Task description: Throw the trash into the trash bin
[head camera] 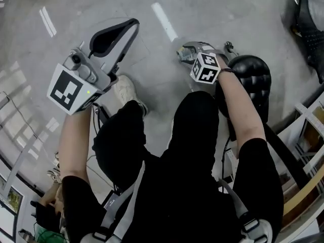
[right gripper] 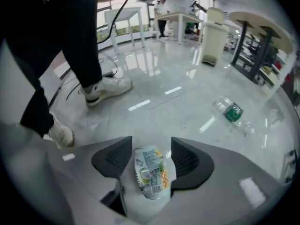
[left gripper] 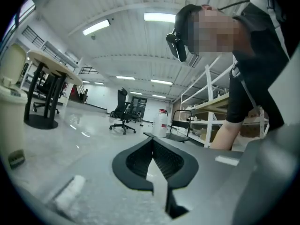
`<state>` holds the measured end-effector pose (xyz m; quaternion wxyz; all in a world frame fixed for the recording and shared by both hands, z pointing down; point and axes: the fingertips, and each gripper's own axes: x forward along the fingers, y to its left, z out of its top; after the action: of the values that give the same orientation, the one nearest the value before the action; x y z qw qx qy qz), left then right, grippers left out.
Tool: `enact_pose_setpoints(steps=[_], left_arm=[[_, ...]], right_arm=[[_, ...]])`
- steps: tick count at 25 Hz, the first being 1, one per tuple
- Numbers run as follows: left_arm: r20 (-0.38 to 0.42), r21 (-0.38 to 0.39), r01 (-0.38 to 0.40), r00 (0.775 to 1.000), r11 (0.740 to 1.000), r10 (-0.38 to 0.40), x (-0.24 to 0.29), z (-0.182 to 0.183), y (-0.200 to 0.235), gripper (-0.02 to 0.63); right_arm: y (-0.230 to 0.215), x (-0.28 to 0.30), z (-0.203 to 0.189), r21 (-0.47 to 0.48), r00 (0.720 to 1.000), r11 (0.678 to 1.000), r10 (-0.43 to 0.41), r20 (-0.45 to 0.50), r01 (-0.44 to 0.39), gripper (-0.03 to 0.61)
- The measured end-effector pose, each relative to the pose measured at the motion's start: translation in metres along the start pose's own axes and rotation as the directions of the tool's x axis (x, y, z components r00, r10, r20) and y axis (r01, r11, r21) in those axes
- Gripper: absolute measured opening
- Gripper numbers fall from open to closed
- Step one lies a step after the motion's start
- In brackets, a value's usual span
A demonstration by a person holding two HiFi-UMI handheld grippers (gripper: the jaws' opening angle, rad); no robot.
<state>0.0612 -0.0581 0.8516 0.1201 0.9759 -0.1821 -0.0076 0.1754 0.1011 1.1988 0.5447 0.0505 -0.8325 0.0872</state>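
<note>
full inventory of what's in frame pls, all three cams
crumpled drink pack with fruit print: 1, pale, on the floor between the jaws of the right gripper, pads clear of it
clear plastic bottle: 1, green label, lying on the floor further out
lidded trash bin: 1, cream, far off by the tables
round-topped table: 1, beige top, black legs
wheeled office chair: 1, black, mid-room
tufted seat: 1, black, by the right arm
white jug: 1, red cap, on a low cart
metal shelving: white, beside the cart
sneakers: 2, white
left gripper: grey, jaws together, empty
right gripper: grey, jaws apart
</note>
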Motion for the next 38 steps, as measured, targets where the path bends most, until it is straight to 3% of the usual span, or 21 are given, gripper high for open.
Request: enact_pose_setpoints(steps=[4,9,14,17,19,21,24,27,30,34,38], left_arm=[[-0.01,-0.069,-0.05,0.999,0.996,0.05,-0.02,-0.035,-0.005,0.002],[-0.051,-0.052,-0.093,0.995,0.994,0.091,-0.055,-0.028,-0.028,0.002],[-0.071,-0.062,-0.112,0.992,0.992,0.108,-0.069,-0.044,-0.013,0.002],[-0.08,-0.081,-0.119,0.99,0.99,0.113,-0.075,-0.052,-0.008,0.003],[-0.083,-0.117,-0.117,0.991,0.986,0.108,-0.076,-0.055,0.001,0.002],[-0.089,-0.153,-0.116,0.991,0.981,0.103,-0.078,-0.049,0.014,0.002],[-0.061,-0.233,-0.148,0.989,0.961,0.137,-0.082,-0.009,0.033,0.002],[0.019,-0.291,-0.194,0.978,0.937,0.208,-0.092,0.063,0.037,0.002],[0.036,-0.27,-0.228,0.968,0.935,0.246,-0.099,0.134,0.018,0.002],[0.015,-0.246,-0.223,0.972,0.943,0.234,-0.099,0.223,-0.023,0.002],[0.041,-0.206,-0.238,0.967,0.949,0.251,-0.095,0.321,-0.063,0.002]], right_arm=[[0.011,0.041,-0.026,-0.163,0.992,0.984,0.057,-0.117,-0.075,0.319],[0.024,0.074,-0.048,-0.278,0.969,0.951,0.069,-0.235,-0.136,0.353],[0.018,0.105,-0.078,-0.246,0.949,0.96,0.053,-0.312,-0.135,0.37],[0.014,0.109,-0.087,-0.241,0.943,0.964,0.024,-0.333,-0.109,0.331],[0.012,0.106,-0.084,-0.218,0.946,0.973,0.006,-0.323,-0.08,0.327],[0.003,0.095,-0.062,-0.162,0.965,0.987,-0.043,-0.261,0.0,0.325],[-0.017,0.039,-0.008,-0.003,0.981,0.987,-0.158,-0.109,0.159,0.322],[-0.031,-0.051,0.053,0.122,0.957,0.952,-0.287,0.041,0.281,0.321],[-0.035,-0.152,0.117,0.208,0.906,0.91,-0.394,0.156,0.359,0.321],[-0.036,-0.285,0.192,0.307,0.84,0.861,-0.483,0.246,0.405,0.32],[-0.048,-0.434,0.248,0.474,0.725,0.776,-0.598,0.342,0.416,0.319]])
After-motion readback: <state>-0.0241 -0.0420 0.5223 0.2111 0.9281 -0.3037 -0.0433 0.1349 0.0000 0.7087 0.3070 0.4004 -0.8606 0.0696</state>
